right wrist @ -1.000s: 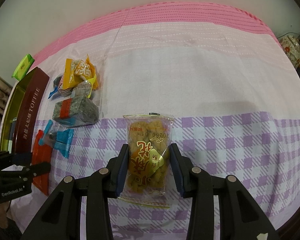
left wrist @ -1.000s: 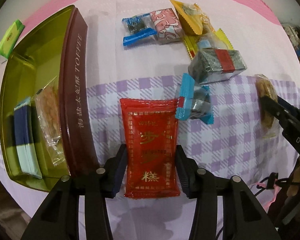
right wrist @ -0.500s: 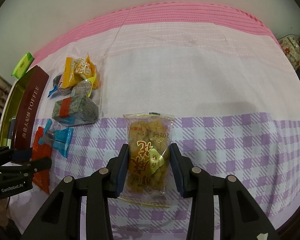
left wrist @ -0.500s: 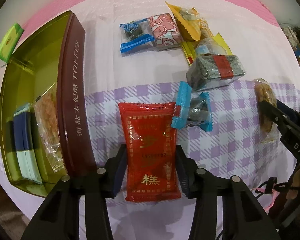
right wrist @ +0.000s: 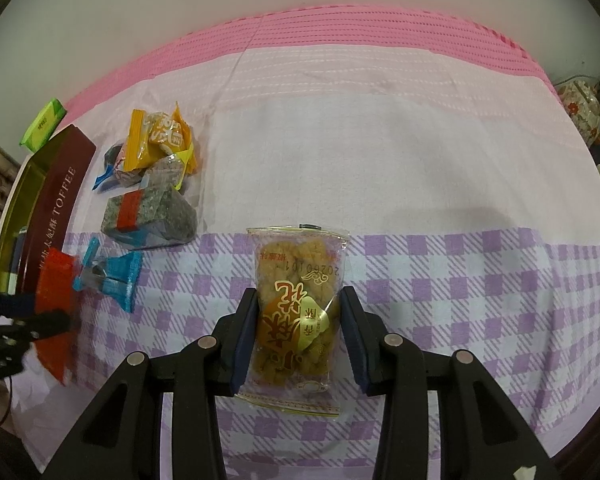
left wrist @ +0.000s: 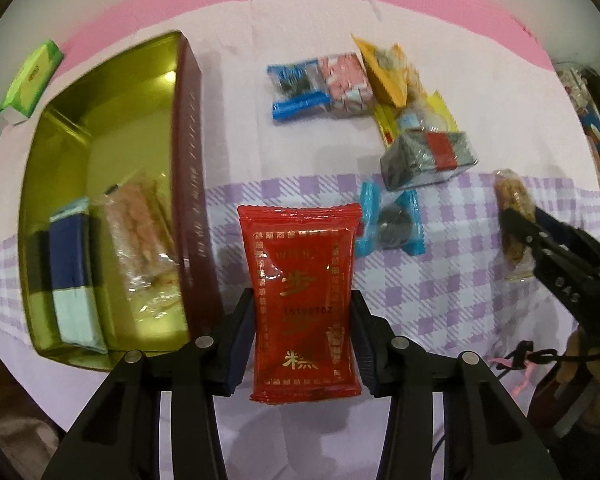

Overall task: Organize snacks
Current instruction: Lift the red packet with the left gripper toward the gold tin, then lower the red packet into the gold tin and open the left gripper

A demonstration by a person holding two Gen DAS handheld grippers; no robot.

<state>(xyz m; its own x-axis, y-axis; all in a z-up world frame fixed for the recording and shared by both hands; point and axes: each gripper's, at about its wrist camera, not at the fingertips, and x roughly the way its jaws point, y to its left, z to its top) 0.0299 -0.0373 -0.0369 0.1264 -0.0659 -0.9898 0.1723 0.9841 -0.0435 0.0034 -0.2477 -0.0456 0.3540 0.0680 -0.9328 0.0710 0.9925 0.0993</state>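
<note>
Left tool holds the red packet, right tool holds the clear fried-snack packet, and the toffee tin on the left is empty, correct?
The tin isn't empty. The left wrist view shows the toffee tin already holding a blue box and a clear snack packet. The rest stands: left tool holds the red packet, right tool holds the fried-snack packet.

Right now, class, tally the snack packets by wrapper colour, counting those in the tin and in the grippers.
Blue packets: 3
Clear packets: 2
Yellow-orange packets: 2
Red packet: 1
Pink packet: 1
Grey packet: 1
Total: 10
</note>
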